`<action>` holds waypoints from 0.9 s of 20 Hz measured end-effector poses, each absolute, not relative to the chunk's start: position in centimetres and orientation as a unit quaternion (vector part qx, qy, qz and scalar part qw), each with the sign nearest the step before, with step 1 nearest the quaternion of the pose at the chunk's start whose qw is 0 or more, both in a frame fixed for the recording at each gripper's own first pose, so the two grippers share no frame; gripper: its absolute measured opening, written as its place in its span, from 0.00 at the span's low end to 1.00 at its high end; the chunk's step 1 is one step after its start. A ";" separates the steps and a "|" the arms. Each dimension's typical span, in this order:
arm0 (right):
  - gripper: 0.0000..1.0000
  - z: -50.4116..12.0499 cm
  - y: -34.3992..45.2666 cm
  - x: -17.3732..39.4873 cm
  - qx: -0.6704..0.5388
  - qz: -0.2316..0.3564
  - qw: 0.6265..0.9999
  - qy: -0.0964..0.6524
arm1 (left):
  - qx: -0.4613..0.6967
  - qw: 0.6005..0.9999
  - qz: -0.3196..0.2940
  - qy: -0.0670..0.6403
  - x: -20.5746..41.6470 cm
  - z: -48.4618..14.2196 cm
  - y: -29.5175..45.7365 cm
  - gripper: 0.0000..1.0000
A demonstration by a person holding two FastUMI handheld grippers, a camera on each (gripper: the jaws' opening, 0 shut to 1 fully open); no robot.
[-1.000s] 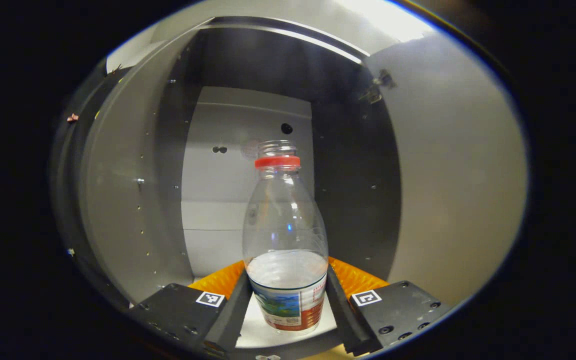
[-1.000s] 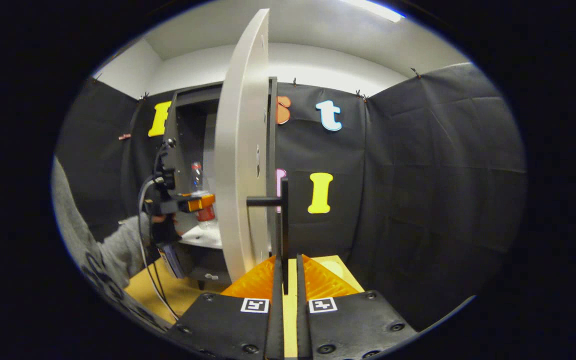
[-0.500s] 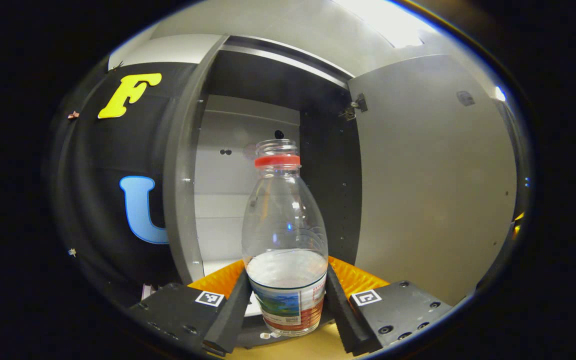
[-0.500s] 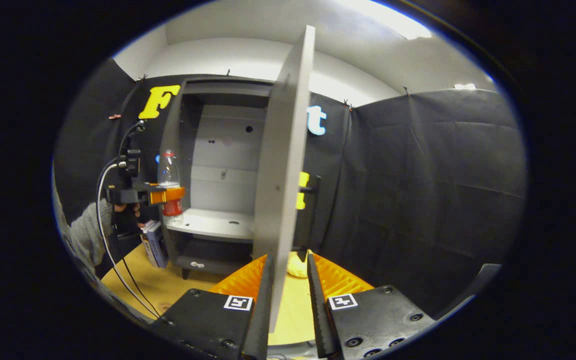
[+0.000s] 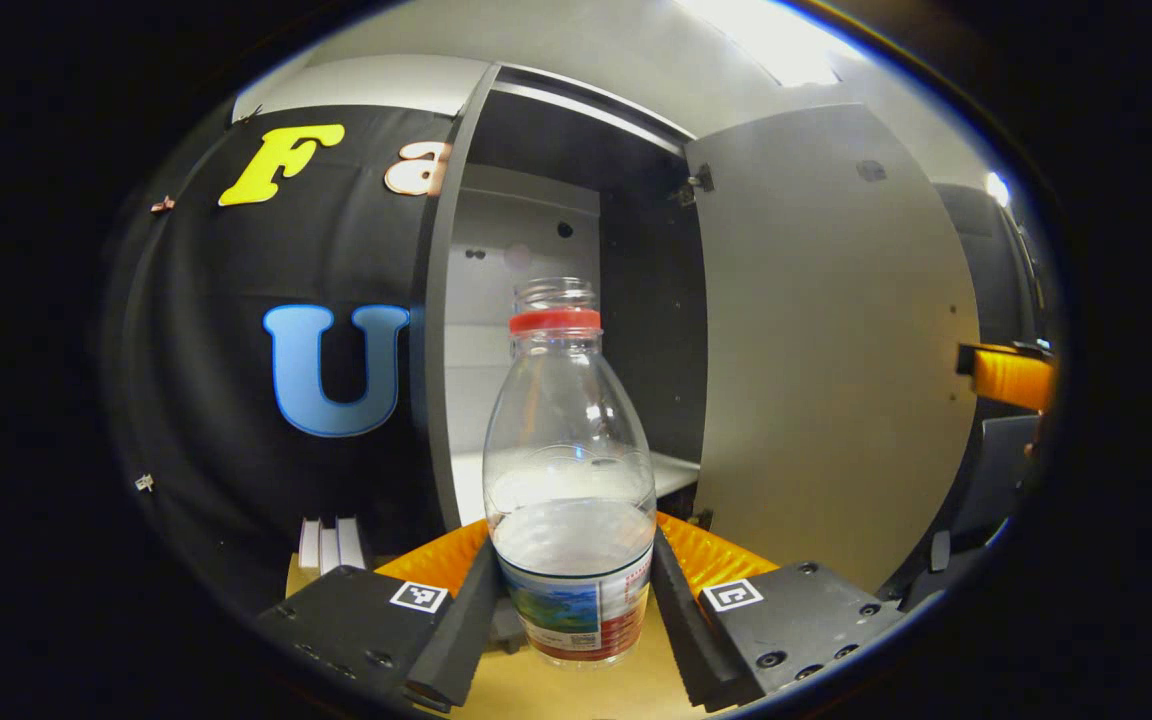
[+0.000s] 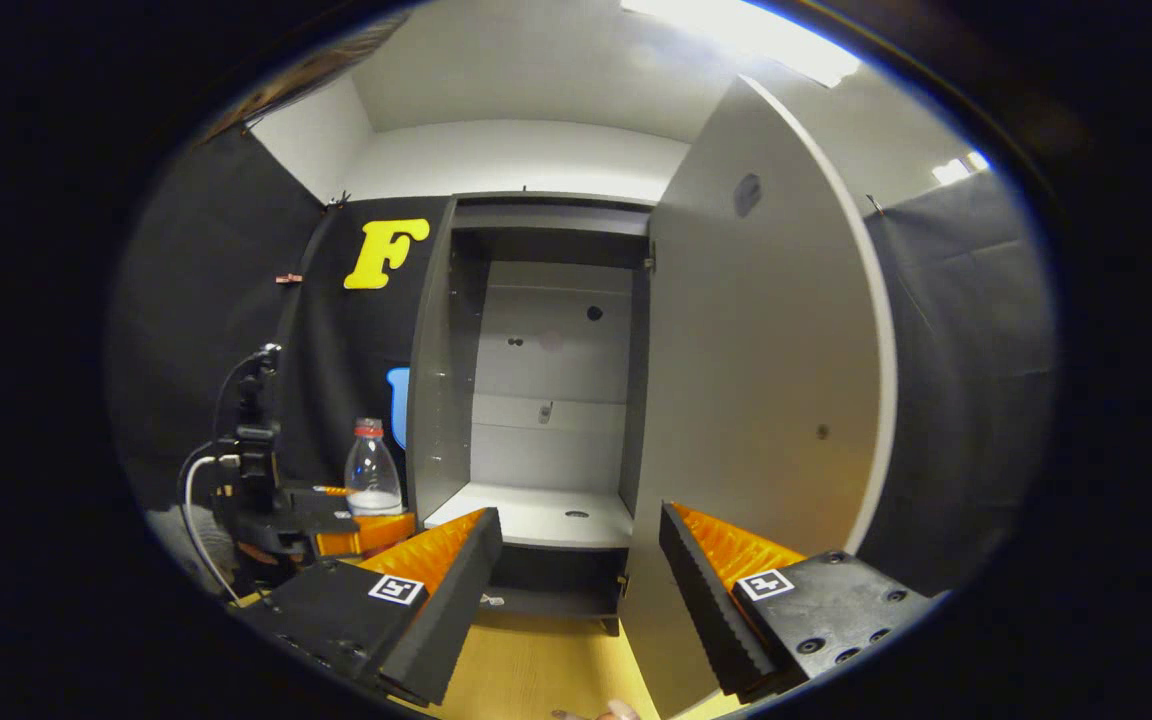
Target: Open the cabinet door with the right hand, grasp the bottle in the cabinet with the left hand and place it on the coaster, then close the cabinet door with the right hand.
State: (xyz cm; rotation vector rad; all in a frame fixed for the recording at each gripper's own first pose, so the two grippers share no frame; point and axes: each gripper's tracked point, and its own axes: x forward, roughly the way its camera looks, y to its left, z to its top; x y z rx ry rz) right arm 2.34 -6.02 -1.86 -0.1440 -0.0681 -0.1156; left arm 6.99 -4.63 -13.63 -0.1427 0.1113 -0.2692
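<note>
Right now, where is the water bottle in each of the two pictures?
Left gripper view: the bottle stands at bottom centre, clamped between the left gripper's own two fingers.
Right gripper view: the bottle is small, at lower left, just left of the open cabinet, held by the left gripper.
Shared landmark: the open grey cabinet door, to the right of the bottle in both views.

Counting one bottle [image 5: 569, 470], upright, red collar, some clear liquid sitting in its lower part. One cabinet [image 6: 536, 350], carrying one door [image 6: 766, 400] that is standing open at its right edge. One shelf [image 6: 536, 515] showing inside it, lying bare. Two grippers: the left gripper [image 5: 568, 610] and the right gripper [image 6: 576, 580]. Three thin white upright things [image 5: 328, 543], kind unclear, standing near the cabinet's lower left corner.
</note>
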 end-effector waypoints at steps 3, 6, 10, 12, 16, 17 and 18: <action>0.97 -3.3 -4.1 5.1 -0.075 -0.033 0.995 -0.064 | -0.091 0.987 -0.119 0.065 4.9 -18.6 -4.3 0.77; 0.97 -6.6 -4.6 7.2 -0.085 -0.041 0.994 -0.057 | -0.107 0.983 -0.110 0.097 2.4 -25.1 -5.3 0.78; 0.98 -12.2 -5.0 8.8 -0.078 -0.046 0.996 -0.007 | -0.103 0.987 -0.086 0.085 0.2 -30.6 -7.1 0.78; 0.98 -13.9 -4.8 9.3 -0.073 -0.044 0.996 0.011 | -0.086 0.990 -0.081 0.080 -0.4 -32.6 -7.9 0.78; 0.97 -17.0 -5.2 9.3 -0.060 -0.043 0.996 0.042 | -0.077 0.991 -0.074 0.075 -2.0 -36.0 -8.9 0.78; 0.97 -17.8 -5.3 9.2 -0.055 -0.042 0.996 0.053 | -0.078 0.992 -0.067 0.073 -2.2 -36.7 -8.8 0.78; 0.97 -18.6 -5.3 9.1 -0.050 -0.041 0.996 0.063 | -0.079 0.992 -0.059 0.073 -2.4 -37.3 -8.7 0.78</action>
